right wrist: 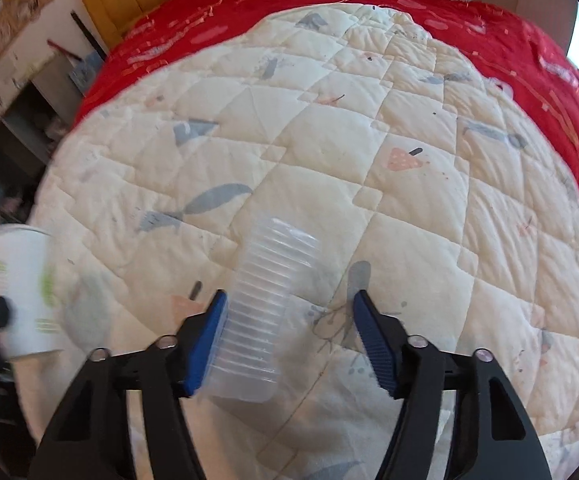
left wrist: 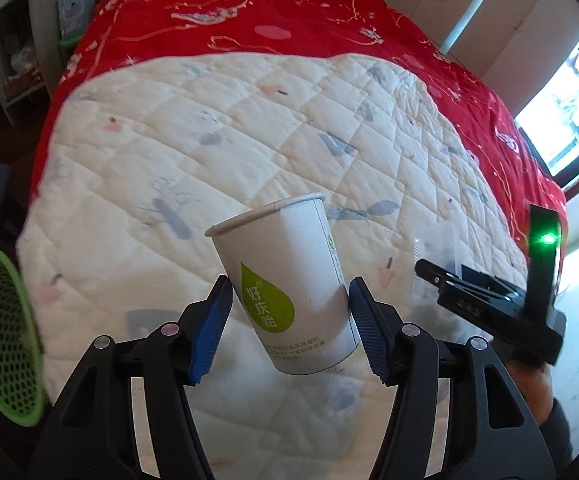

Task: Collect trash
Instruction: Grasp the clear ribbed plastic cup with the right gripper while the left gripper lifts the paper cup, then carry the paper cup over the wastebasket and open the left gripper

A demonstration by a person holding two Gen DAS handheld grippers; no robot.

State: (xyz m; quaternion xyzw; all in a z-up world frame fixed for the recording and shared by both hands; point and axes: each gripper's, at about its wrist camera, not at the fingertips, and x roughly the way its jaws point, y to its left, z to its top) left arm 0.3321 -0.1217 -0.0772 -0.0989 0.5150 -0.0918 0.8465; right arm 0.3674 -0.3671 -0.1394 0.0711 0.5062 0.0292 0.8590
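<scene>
Bright daylight, glaring window point(left wrist: 569, 96), fisheye-bent edges, slight motion blur

Left claw point(left wrist: 289, 328) clamped and angled downward; right claw point(right wrist: 289, 336) parted, angled downward.

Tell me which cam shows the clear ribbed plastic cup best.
Right wrist: the clear ribbed plastic cup lies full-length on the quilt between the right gripper fingers. Left wrist shows only a faint part behind that gripper.
</scene>
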